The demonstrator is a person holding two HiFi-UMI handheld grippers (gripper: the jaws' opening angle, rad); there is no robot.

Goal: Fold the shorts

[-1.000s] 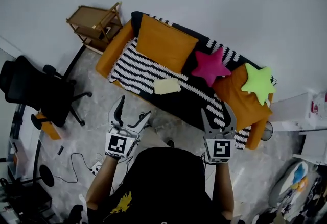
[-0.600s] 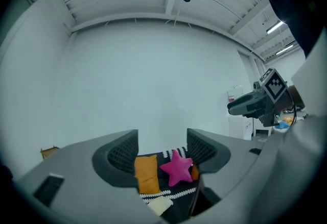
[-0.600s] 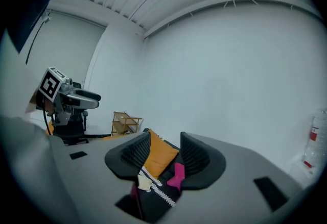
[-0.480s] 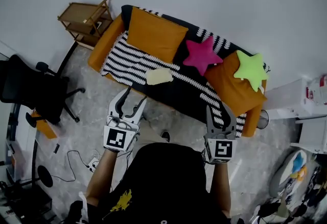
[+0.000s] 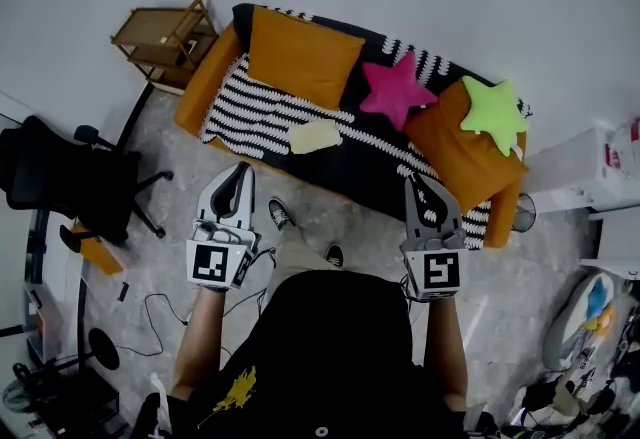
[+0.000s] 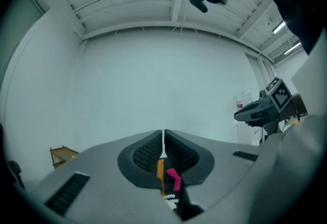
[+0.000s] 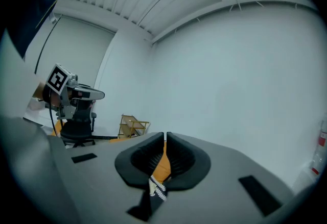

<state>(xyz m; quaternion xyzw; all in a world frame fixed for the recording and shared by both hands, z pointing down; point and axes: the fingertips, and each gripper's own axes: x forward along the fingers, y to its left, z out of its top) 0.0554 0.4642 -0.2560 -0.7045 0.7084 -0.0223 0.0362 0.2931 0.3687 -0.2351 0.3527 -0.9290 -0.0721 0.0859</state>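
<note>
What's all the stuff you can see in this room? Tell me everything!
sofa: one, orange, against the wall
blanket: one, black-and-white striped, over the sofa
cushions: two, orange, on the sofa
pink star pillow: one, between the cushions
green star pillow: one, on the right cushion
shorts: one, pale yellow, folded, on the sofa seat
wooden rack: one, brown, left of the sofa
office chair: one, black, far left
left gripper: one, grey, jaws just closed, empty
right gripper: one, grey, jaws just closed, empty
</note>
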